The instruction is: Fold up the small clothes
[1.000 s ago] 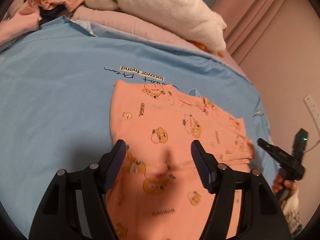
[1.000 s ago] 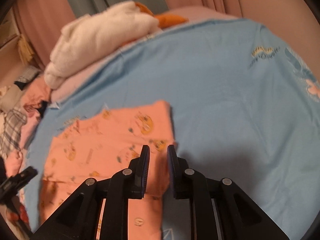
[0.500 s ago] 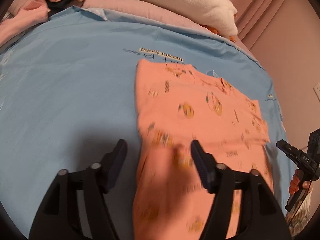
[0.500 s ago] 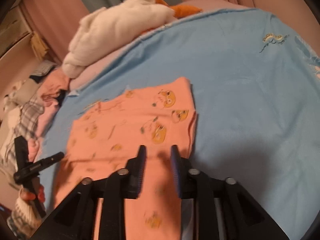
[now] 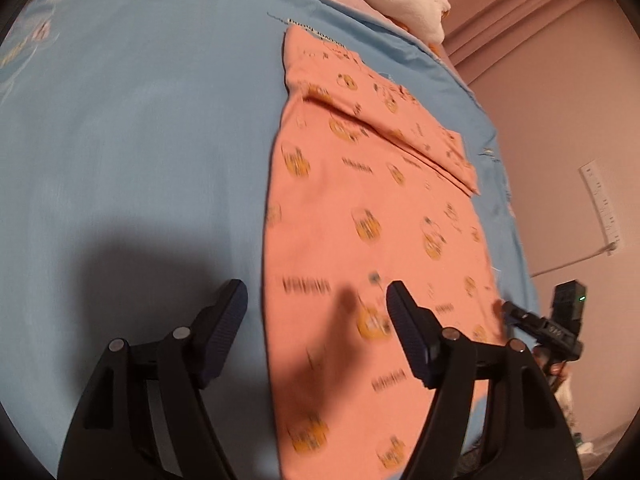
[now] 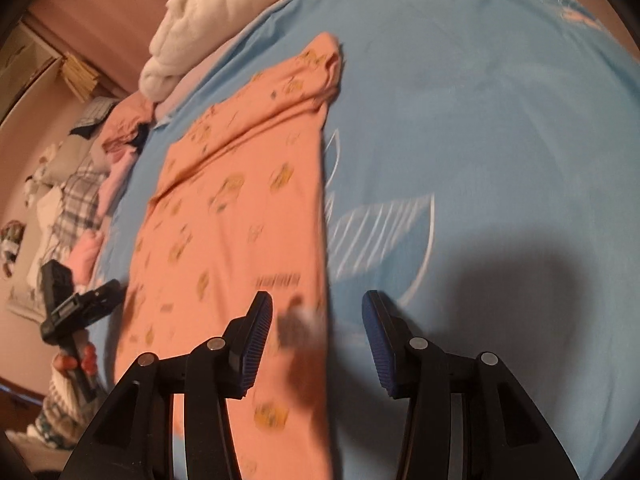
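With both the left gripper (image 5: 316, 312) and the right gripper (image 6: 318, 320) released, empty, straddling opposite long edges of the orange garment (image 5: 372, 216) lying flat on the bed (image 5: 132, 120) (top already folded), pinch each near edge evenly before folding.

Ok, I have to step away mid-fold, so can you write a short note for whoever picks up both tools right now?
Left hand-held gripper: open, empty, above the near left edge of the orange garment.
Right hand-held gripper: open, empty, over the garment's near right edge.
The garment lies flat on the blue sheet, far end already folded over into a flap. A white blanket and a pile of other clothes sit at the bed's edge.
Left: probably grip the near end and fold it up toward the flap, then tidy.
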